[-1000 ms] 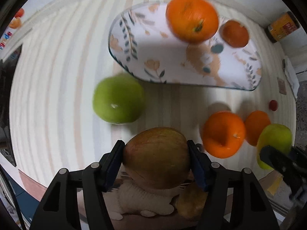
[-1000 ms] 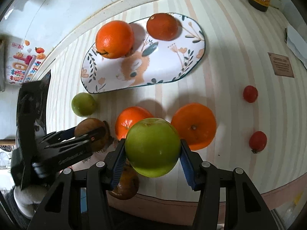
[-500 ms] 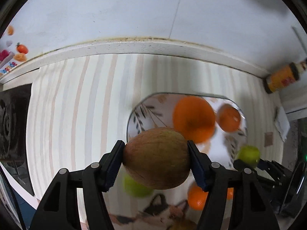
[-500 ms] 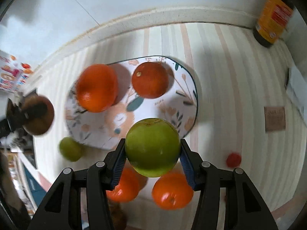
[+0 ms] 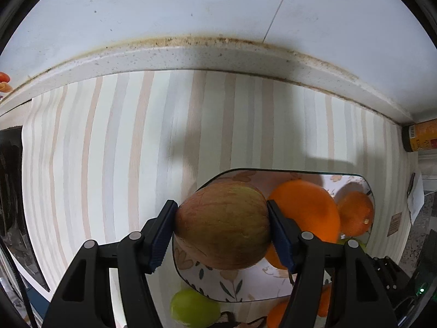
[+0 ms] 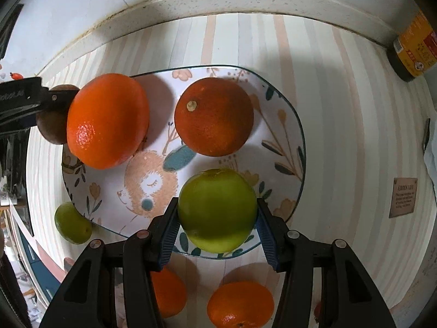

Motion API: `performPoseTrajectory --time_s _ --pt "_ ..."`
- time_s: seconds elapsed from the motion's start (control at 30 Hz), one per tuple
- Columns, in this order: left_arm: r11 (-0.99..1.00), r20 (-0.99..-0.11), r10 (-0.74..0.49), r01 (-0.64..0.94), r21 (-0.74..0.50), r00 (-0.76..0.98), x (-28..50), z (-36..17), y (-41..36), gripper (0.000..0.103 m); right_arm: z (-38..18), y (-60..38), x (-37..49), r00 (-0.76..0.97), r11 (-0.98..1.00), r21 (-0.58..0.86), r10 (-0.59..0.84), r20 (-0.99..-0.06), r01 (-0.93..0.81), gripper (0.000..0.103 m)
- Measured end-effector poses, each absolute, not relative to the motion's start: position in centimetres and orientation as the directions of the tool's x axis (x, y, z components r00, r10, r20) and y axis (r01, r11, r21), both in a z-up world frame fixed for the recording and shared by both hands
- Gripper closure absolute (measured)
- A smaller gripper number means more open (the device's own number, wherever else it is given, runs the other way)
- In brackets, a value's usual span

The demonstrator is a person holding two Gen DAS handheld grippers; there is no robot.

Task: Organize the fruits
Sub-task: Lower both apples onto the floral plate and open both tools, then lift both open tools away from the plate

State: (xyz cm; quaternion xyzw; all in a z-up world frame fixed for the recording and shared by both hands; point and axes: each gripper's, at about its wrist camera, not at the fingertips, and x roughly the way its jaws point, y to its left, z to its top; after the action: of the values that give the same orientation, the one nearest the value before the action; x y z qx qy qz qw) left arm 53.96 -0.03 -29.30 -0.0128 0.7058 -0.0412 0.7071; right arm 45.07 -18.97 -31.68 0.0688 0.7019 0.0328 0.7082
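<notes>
My left gripper (image 5: 222,225) is shut on a reddish-brown apple (image 5: 222,225), held above the left end of the flowered plate (image 5: 245,287). In the right wrist view my right gripper (image 6: 217,217) is shut on a green apple (image 6: 217,209) over the plate's (image 6: 286,147) front right part. Two oranges lie on the plate: a bright one (image 6: 108,120) at the left and a darker one (image 6: 214,116) in the middle. The left gripper's arm (image 6: 19,101) and its apple (image 6: 53,125) show at the left edge. A small green apple (image 6: 72,227) lies beside the plate's front left rim.
Two more oranges (image 6: 240,303) (image 6: 169,292) lie on the striped mat (image 6: 341,109) in front of the plate. A brown jar with a yellow label (image 6: 415,52) stands at the back right by the wall. A small brown card (image 6: 404,196) lies at the right.
Both grippers have carried their apples from the front of the mat toward the wall and over the plate. The plate and its oranges now sit lower and nearer in both views.
</notes>
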Motion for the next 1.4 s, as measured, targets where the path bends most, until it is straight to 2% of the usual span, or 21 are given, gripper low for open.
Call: performPoseTrajectory --time_s 0.2,0.23,0.27,0.33,0.37,0.43,0.47,0.5,0.7,1.0,1.4 --pt "0.994 -0.993 -0.11 -0.021 -0.11 -0.035 53.5 -30.6 1.1 0.039 -32.1 -19.5 45.8 0.009 0.986 0.162 0.162 -0.987 0.044 0.046" --pt "0.994 -0.993 -0.109 -0.021 -0.108 -0.04 53.5 -30.6 1.1 0.039 -32.1 -19.6 45.9 0.009 0.985 0.168 0.167 -0.986 0.046 0.041" --pt "0.994 -0.993 -0.105 -0.02 -0.105 -0.045 53.6 -30.6 1.1 0.039 -32.1 -19.5 46.0 0.01 0.984 0.173 0.173 -0.985 0.048 0.031" --pt "0.995 -0.994 -0.098 -0.016 -0.097 -0.046 53.6 -30.6 1.0 0.039 -31.8 -19.7 46.2 0.019 0.981 0.187 0.186 -0.982 0.058 0.023" --pt "0.996 -0.995 -0.092 -0.011 -0.092 -0.031 53.7 -30.3 0.9 0.039 -31.7 -19.8 46.3 0.024 0.979 0.193 0.192 -0.981 0.063 0.023" --pt "0.997 -0.997 -0.075 0.0 -0.075 -0.001 53.9 -29.6 0.5 0.026 -31.2 -20.0 46.7 0.031 0.977 0.202 0.2 -0.979 0.072 0.019" --pt "0.998 -0.997 -0.07 0.004 -0.07 0.017 54.0 -28.9 0.3 0.018 -31.0 -20.2 46.7 0.034 0.976 0.204 0.202 -0.979 0.078 0.012" --pt "0.998 -0.997 -0.065 0.007 -0.065 0.032 54.1 -28.4 0.3 0.015 -30.6 -20.3 46.7 0.037 0.975 0.205 0.202 -0.979 0.088 0.01" --pt "0.999 -0.994 -0.051 0.013 -0.05 0.093 52.8 -25.5 0.5 0.015 -29.1 -20.8 46.1 0.049 0.977 0.175 0.17 -0.984 0.119 0.01" --pt "0.997 -0.973 -0.013 0.073 0.004 0.229 45.3 -21.1 0.3 0.015 -25.0 -20.2 41.5 0.12 0.989 0.095 0.081 -0.989 0.109 0.01" --pt "0.995 -0.924 -0.041 0.097 -0.004 0.38 38.0 -14.7 0.3 0.015 -17.6 -18.8 36.2 0.274 0.993 0.075 0.049 -0.961 0.086 0.009"
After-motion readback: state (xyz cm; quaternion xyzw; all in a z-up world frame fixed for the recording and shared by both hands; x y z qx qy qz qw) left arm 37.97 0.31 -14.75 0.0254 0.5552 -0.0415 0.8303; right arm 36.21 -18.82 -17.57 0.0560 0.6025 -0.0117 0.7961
